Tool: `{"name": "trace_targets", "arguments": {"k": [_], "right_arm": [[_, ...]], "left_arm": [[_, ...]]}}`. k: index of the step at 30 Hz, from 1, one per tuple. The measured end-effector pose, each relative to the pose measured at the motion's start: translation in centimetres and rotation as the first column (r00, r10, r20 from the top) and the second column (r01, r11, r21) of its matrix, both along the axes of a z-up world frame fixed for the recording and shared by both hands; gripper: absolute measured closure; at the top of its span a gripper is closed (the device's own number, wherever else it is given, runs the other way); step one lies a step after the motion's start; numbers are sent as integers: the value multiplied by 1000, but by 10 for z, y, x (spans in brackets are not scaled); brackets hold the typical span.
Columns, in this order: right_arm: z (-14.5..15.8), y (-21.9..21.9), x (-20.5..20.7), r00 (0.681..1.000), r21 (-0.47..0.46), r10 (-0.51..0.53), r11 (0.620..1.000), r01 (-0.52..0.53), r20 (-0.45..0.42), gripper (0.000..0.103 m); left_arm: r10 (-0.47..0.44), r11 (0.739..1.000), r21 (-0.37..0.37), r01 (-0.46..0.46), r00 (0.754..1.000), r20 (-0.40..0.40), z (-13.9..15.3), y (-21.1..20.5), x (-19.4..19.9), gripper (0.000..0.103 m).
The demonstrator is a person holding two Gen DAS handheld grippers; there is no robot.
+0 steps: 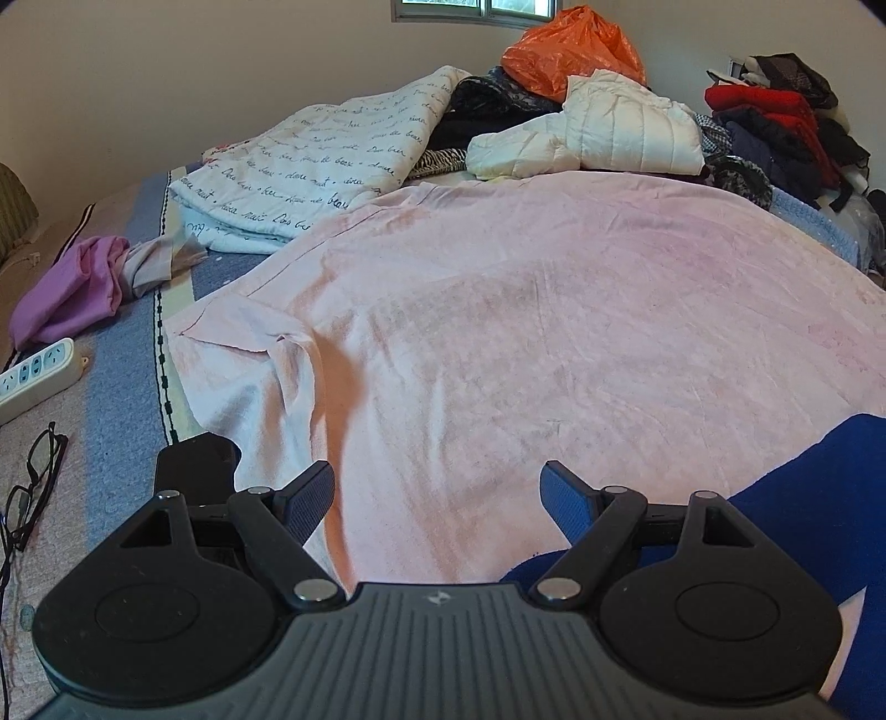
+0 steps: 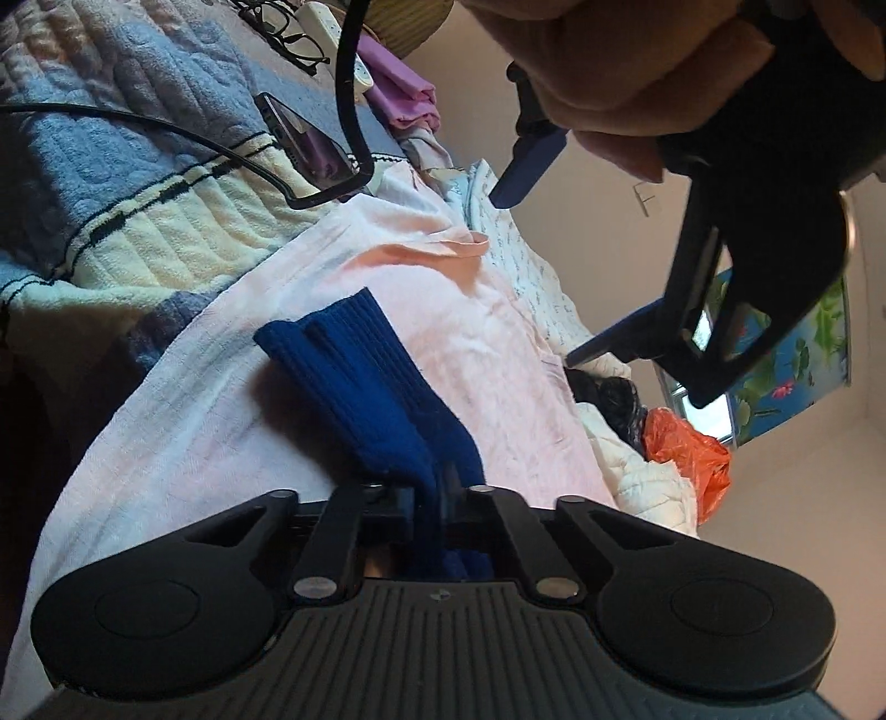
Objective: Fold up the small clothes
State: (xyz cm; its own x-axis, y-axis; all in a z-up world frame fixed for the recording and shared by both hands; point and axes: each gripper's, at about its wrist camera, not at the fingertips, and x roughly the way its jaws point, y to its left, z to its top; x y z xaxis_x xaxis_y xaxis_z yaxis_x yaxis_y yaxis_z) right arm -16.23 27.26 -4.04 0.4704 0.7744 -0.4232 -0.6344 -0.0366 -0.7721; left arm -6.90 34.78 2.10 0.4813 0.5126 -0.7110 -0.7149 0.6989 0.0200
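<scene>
So the left gripper hangs over a big pale pink cotton sheet spread on the bed, jaws released and wide apart with nothing between them. Its own view only catches a corner of the dark blue ribbed knit garment at the lower right edge. The right wrist view is rolled sideways and shows way more of it: the blue knit lies in a long folded strip on the pink sheet, and the right gripper has its jaws clenched on the near end of it. That view also shows the left gripper from the front, up top, held in a person's hand, plus a dark phone on the blue and cream striped blanket. Only the left view gives you the far clothes pile: a cream quilted puffer jacket, an orange plastic bag, a white quilt with script lettering, a purple cloth, a white power strip and 1 pair of black glasses.
</scene>
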Motion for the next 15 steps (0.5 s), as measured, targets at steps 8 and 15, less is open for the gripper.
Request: {"name": "trace_targets", "arguments": {"k": [8,15], "right_arm": [[95,-55,128,659,204,-174,866,456,-732,99],[107,-215,222,338,239,-111,507,828,-935,99]], "left_arm": [[-21,999,-28,22,1000,21,2,-12,10,22],[-228,972,-49,228,974,14,-2,-82,51,22]]}}
